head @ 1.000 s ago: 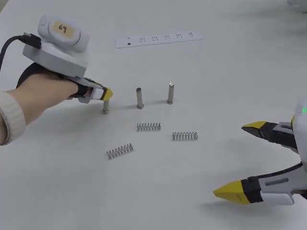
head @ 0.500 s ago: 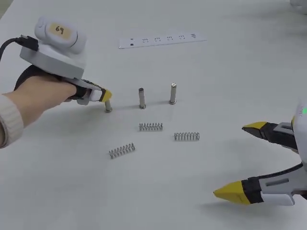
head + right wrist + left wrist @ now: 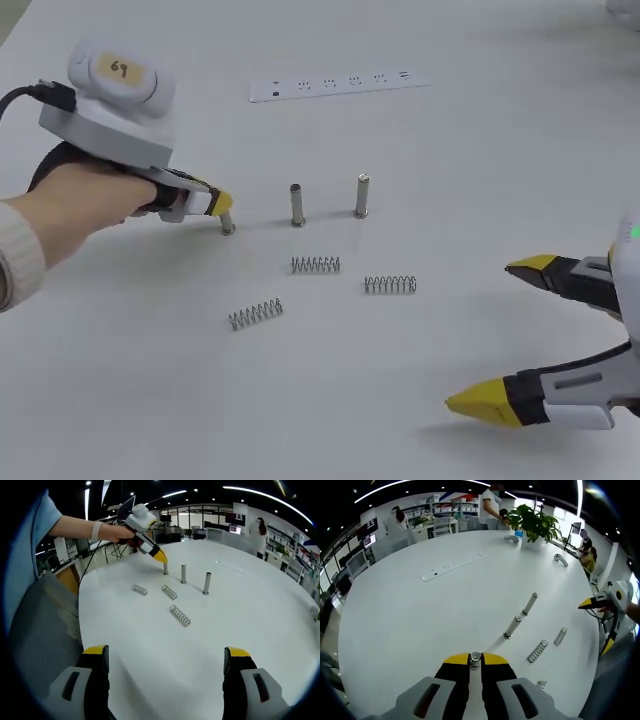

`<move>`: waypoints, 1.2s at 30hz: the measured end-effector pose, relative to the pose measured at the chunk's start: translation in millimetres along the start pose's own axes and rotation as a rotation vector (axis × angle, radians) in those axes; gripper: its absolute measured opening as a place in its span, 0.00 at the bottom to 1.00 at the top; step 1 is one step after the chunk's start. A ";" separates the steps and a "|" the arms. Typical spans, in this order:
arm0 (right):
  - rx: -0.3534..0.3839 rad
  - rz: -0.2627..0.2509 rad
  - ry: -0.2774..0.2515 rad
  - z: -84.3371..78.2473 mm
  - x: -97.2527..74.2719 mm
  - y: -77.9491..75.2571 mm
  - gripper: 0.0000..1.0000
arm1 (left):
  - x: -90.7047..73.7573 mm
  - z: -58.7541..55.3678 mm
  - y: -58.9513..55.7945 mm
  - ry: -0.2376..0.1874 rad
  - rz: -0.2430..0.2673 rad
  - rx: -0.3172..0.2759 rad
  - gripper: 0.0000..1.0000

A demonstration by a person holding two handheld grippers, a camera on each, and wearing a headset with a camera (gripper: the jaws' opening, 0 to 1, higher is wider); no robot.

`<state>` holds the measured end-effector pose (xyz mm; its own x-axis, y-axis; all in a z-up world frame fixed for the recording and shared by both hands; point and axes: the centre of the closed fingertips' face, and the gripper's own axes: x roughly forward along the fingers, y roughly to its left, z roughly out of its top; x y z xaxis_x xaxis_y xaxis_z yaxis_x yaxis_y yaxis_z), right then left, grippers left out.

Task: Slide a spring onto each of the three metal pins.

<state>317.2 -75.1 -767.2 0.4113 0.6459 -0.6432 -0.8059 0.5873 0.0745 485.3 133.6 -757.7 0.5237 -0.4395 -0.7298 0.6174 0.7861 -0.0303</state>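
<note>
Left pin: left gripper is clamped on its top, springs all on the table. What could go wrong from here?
1. The left gripper grips the left pin at its top, likely blocking a spring from sliding on.
2. If the pin stands loose, a sideways tug could tip it.
3. The right-hand spring lies flat; the open right gripper might roll or squash it when pinching.

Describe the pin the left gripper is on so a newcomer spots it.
On the white table, three metal pins stand in a row below the power strip in the head view. Take the leftmost pin: unlike the free-standing middle pin and right pin, its top is clamped in the left gripper.
</note>
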 end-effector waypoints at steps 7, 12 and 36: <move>0.001 0.001 0.001 -1.3 0.7 1.2 0.94 | -2.2 -2.3 -3.2 0.000 -0.003 0.001 0.00; 0.002 0.002 -0.001 -1.5 1.3 1.9 0.94 | -2.9 -3.3 -3.9 0.005 0.002 0.006 0.00; 0.004 0.005 0.002 -2.8 4.0 2.8 0.93 | 2.4 -9.0 2.4 0.014 -0.002 0.018 0.08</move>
<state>315.4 -72.2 -771.7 0.4063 0.6477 -0.6445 -0.8061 0.5862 0.0810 482.8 138.3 -765.6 0.5142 -0.4345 -0.7395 0.6289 0.7772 -0.0194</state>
